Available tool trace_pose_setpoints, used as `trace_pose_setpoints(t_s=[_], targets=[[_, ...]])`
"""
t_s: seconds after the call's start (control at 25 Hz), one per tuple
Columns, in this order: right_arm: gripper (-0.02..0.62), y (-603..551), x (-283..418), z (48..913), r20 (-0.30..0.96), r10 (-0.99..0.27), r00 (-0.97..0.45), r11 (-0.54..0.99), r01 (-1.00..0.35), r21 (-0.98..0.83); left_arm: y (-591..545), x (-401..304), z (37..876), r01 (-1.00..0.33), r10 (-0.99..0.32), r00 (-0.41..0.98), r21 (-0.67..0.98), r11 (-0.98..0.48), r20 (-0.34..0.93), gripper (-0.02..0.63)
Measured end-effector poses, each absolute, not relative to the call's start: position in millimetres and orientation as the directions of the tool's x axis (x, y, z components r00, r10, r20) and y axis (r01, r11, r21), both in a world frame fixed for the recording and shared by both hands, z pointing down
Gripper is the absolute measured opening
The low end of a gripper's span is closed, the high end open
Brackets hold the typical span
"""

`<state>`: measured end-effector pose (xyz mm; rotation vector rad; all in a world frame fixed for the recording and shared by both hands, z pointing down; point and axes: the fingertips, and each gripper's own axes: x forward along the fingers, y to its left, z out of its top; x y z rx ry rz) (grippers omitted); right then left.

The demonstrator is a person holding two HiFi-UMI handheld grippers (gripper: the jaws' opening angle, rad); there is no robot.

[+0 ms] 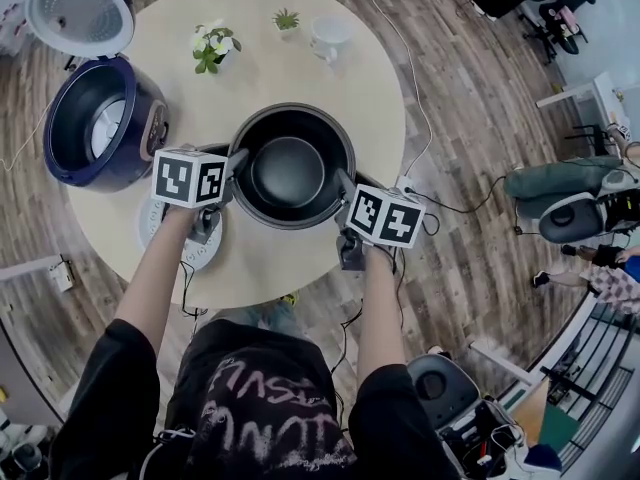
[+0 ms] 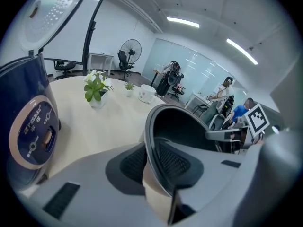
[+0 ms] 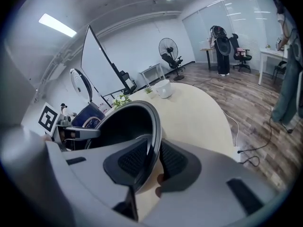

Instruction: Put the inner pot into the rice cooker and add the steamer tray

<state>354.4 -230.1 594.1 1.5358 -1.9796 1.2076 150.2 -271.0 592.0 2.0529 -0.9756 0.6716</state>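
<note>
The dark inner pot (image 1: 290, 173) stands upright in the middle of the round table (image 1: 300, 78). My left gripper (image 1: 232, 168) is shut on its left rim, one pad inside and one outside the wall (image 2: 184, 126). My right gripper (image 1: 345, 190) is shut on the opposite rim the same way (image 3: 118, 126). The dark blue rice cooker (image 1: 100, 123) sits at the table's left with its white lid (image 1: 80, 10) swung open. A white round steamer tray (image 1: 160, 230) lies under my left hand, partly hidden.
A potted plant (image 1: 210, 46), a smaller plant (image 1: 286, 20) and a white cup (image 1: 330, 38) stand at the table's far side. Cables (image 1: 420, 108) run over the wooden floor to the right. A person's body is close to the near table edge.
</note>
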Motion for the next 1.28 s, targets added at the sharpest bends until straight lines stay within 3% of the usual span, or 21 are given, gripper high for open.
trace_pose_setpoints(t_s=[0.32, 1.28], targets=[[0.077, -216.7, 357.9, 580.9, 0.689, -0.642, -0.336, 0.039, -0.912, -0.408, -259.5, 149.0, 566.6, -0.837, -0.496, 0.540, 0.373, -0.400, 0.680, 0.081], [0.080, -143.4, 348.9, 488.8, 0.557, -0.717, -0.418, 0.207, -0.892, -0.402, -172.6, 138.8, 472.8, -0.873, -0.657, 0.488, 0.314, -0.374, 0.574, 0.074]])
